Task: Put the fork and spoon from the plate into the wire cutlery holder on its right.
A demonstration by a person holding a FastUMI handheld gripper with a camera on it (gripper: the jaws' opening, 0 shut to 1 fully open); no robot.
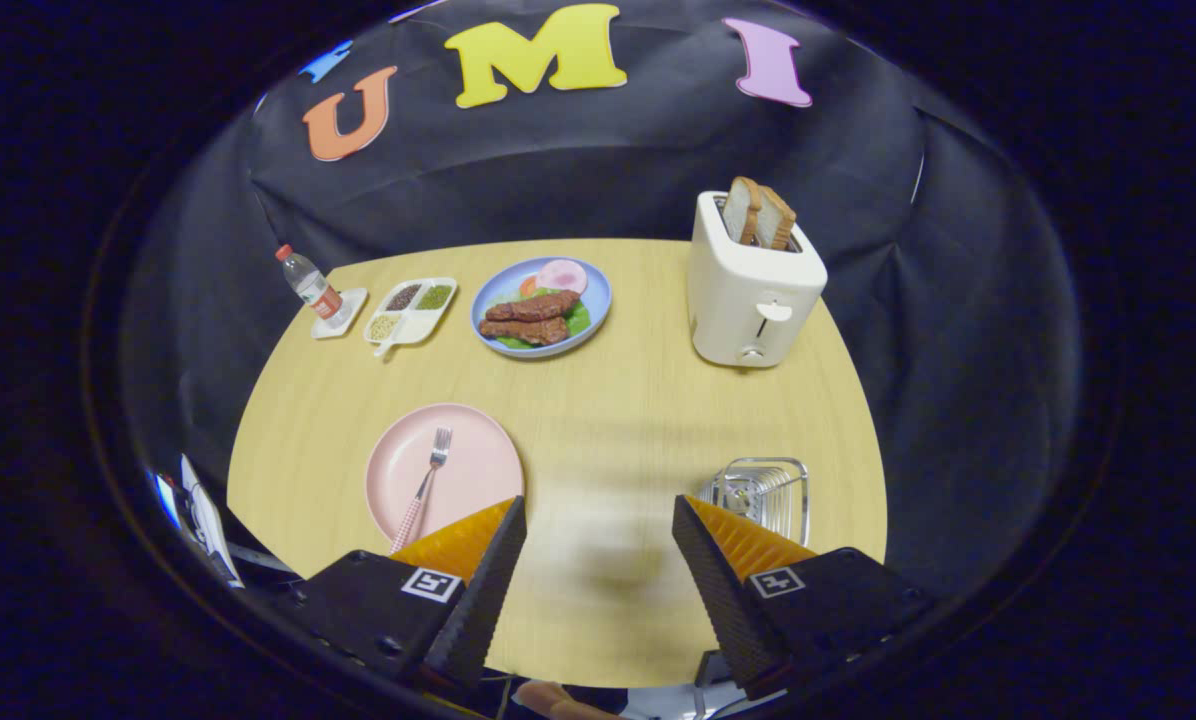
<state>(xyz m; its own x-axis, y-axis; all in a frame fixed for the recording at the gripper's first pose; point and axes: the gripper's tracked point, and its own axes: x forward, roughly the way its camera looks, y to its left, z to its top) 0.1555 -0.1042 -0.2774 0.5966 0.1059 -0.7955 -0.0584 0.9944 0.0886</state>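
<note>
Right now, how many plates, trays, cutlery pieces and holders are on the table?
Plates: 2, pink plate, blue plate
Trays: 1, divided tray
Cutlery: 1, fork
Holders: 1, wire cutlery holder
Total: 5
Gripper fingers open, holding nothing.

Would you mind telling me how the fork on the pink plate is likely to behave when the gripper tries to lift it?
The fork looks like thin, stiff metal, so it should not bend. It lies flat on the smooth pink plate, so it may skid when nudged. Gripped by its slim patterned handle, it would probably pivot towards the tines. The gripper is open, holding nothing.
</note>
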